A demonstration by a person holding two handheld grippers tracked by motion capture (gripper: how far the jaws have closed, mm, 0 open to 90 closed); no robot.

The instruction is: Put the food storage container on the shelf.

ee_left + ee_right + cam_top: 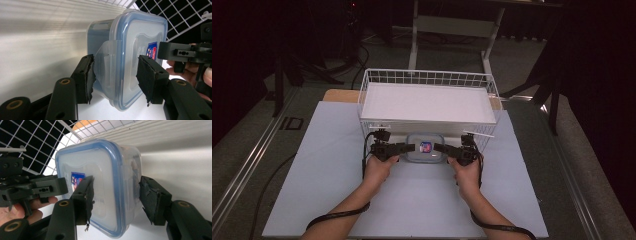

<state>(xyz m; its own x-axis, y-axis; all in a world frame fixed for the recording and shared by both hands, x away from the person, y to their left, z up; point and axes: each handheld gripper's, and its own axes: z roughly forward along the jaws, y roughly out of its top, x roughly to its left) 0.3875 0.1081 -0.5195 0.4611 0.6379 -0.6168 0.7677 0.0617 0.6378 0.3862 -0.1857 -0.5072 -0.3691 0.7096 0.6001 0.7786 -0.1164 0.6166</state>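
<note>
1. Two grippers meet at one clear plastic container (pixel 425 149) with a blue-rimmed lid, just below the middle of the high view, on the pale tabletop (pixel 332 165).
2. That container sits right in front of a white wire basket (pixel 428 77), which fills the upper middle of the frame and carries a white board on top.
3. From the left of the frame, the left gripper (pixel 408 147) reaches in; its fingers (pixel 86 75) are clamped on the container's side latch and lid edge, one pad on the flap, the other on the lid face.
4. From the right of the frame, the right gripper (pixel 438 147) reaches in; its fingers (pixel 85 195) straddle the opposite edge, one pad lying on the lid face and the other standing close beside the container wall.
5. Whether that second pad presses on the wall, I cannot tell.
6. A small blue and red label (pixel 152 51) sits on the lid, near the middle of the left gripper view.
7. Both of the person's hands come up from the bottom edge of the high view, with a black cable trailing from each gripper.
</note>
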